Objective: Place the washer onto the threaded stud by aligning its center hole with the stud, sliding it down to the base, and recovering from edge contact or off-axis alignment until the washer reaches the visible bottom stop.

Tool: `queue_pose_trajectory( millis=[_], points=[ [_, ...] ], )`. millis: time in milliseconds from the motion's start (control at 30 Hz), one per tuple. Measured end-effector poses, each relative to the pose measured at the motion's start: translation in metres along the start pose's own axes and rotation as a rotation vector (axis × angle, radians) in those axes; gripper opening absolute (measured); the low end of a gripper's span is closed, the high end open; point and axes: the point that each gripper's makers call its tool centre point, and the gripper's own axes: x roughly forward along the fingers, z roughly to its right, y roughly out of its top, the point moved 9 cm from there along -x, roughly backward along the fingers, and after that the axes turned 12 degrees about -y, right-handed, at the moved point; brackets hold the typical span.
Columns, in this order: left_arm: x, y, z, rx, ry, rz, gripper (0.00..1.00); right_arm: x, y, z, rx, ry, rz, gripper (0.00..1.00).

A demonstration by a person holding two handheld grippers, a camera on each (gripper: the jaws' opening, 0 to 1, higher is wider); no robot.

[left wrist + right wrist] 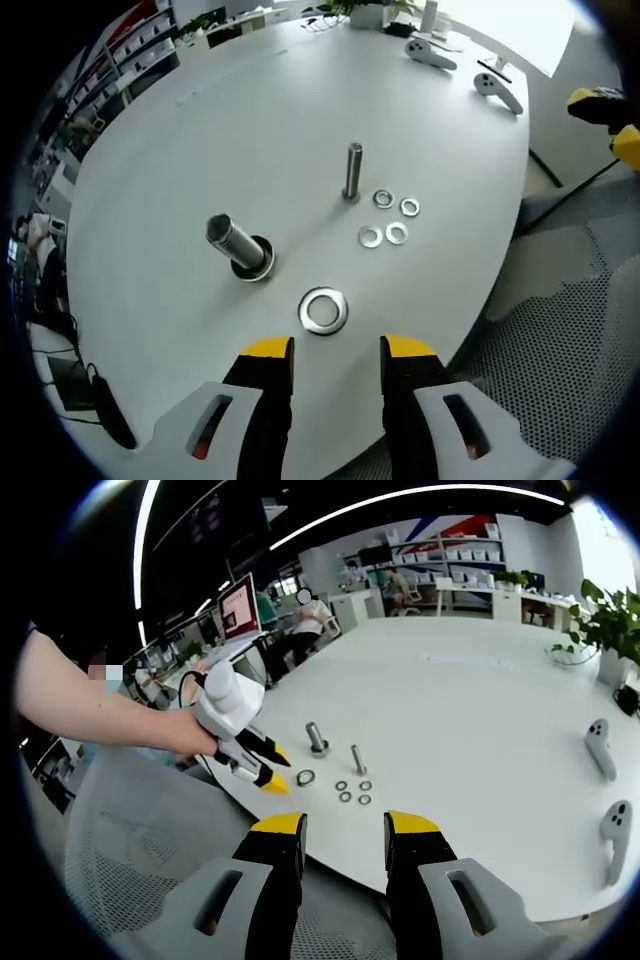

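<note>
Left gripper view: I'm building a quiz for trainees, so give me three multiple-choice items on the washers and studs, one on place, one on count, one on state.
1. Where does the large washer lie?
A. on the thick stud
B. flat on the table, just ahead of the left gripper
C. between the jaws

2. How many small washers lie beside the thin stud?
A. two
B. four
C. six

3. How does the left gripper stand?
A. open, holding nothing
B. shut on a washer
C. shut on the stud

Key: 1 B, it rests on the white table near the thick stud. 2 B, four rings cluster there. 3 A, a gap shows between the yellow tips.
</note>
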Motion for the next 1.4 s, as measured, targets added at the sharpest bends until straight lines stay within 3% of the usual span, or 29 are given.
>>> queue_pose_trajectory(
  millis=[100,767,1400],
  points=[
    [-0.002,0.0,0.001,-0.026,-0.008,0.013,0.33,0.0,-0.001,0.0,0.001,0.0,-0.004,0.33],
    [-0.002,0.004,-0.001,-0.008,-0.005,0.031,0.34,-0.001,0.0,0.001,0.003,-0.01,-0.006,0.33],
    [0.008,0.009,-0.002,0.006,-0.028,-0.005,0.35,-0.001,-0.001,0.002,0.008,-0.016,-0.006,0.33]
  ],
)
